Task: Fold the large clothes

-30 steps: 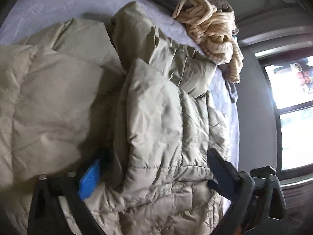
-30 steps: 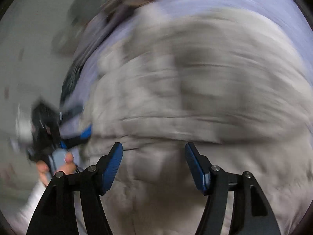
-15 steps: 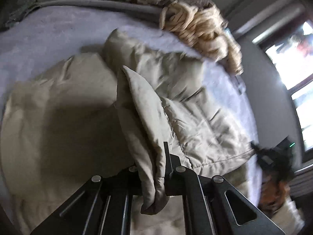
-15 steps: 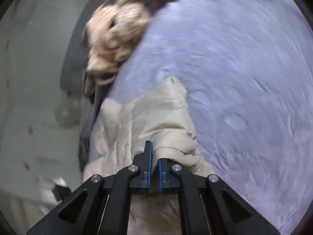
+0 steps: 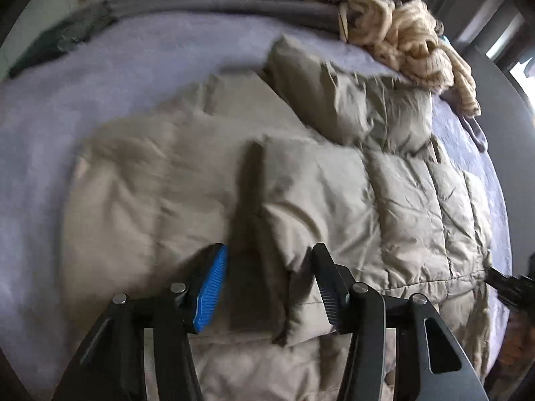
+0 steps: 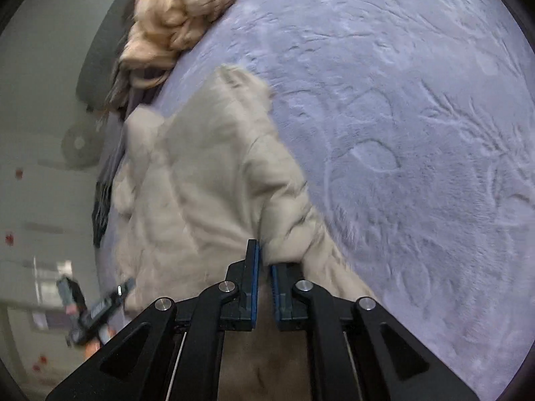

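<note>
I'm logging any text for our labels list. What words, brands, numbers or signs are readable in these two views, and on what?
None can be read.
Puffer jacket: no label or brand shows.
Knitted throw: no tag shows.
Bedspread: only an embossed pattern, no lettering.
Small red marks on the wall: too blurred to tell whether they are text.

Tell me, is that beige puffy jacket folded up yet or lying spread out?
Partly folded. The jacket has one side flap laid over its middle, with a sleeve bent near the top; the rest lies flat on the bed.

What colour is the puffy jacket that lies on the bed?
The jacket is a pale khaki beige, with quilted stitching. The left wrist view shows it best.
</note>
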Tool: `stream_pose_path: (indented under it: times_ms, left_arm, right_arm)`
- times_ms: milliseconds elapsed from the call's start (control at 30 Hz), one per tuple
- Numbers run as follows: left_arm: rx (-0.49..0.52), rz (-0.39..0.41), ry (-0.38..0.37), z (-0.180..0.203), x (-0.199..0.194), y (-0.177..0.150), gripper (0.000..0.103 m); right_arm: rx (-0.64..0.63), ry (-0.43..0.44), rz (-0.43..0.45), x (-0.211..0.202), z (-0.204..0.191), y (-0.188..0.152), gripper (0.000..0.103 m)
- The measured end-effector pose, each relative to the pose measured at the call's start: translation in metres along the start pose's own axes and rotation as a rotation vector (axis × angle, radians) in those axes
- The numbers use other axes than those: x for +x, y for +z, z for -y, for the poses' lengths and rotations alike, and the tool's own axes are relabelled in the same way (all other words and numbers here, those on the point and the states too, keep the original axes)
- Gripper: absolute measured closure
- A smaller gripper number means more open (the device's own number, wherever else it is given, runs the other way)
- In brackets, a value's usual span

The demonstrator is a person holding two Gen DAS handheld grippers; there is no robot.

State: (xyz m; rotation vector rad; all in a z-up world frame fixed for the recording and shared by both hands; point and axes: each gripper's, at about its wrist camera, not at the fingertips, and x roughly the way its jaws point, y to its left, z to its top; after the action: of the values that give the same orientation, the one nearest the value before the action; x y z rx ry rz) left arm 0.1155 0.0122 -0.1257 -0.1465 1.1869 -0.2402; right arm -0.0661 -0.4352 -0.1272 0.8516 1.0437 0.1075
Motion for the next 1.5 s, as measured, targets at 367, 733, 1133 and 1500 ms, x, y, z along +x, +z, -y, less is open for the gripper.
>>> stream_pose_path:
  times_ms: [367, 733, 1133, 1500]
  left_arm:
    - [0.096, 0.070, -0.098, 0.036, -0.016, 0.025, 0.067]
    - [0.148, -0.010, -0.012, 0.047, 0.038, 0.018, 0.067]
    - [0.161, -0.002, -0.011, 0.051, 0.051, 0.015, 0.067]
    - [0.130, 0.007, 0.079, 0.031, 0.014, -0.012, 0.050]
  right_arm:
    - [0.263, 0.211, 0.180, -0.017, 0.053, 0.055, 0.033]
    - [-0.008, 0.014, 0.072, 0.030, 0.007, 0.090, 0.094]
    - [-0.175, -0.266, 0.110, 0.052, 0.004, 0.072, 0.091]
    - [-0.331, -0.449, 0.183, -0.005, -0.033, 0.010, 0.086]
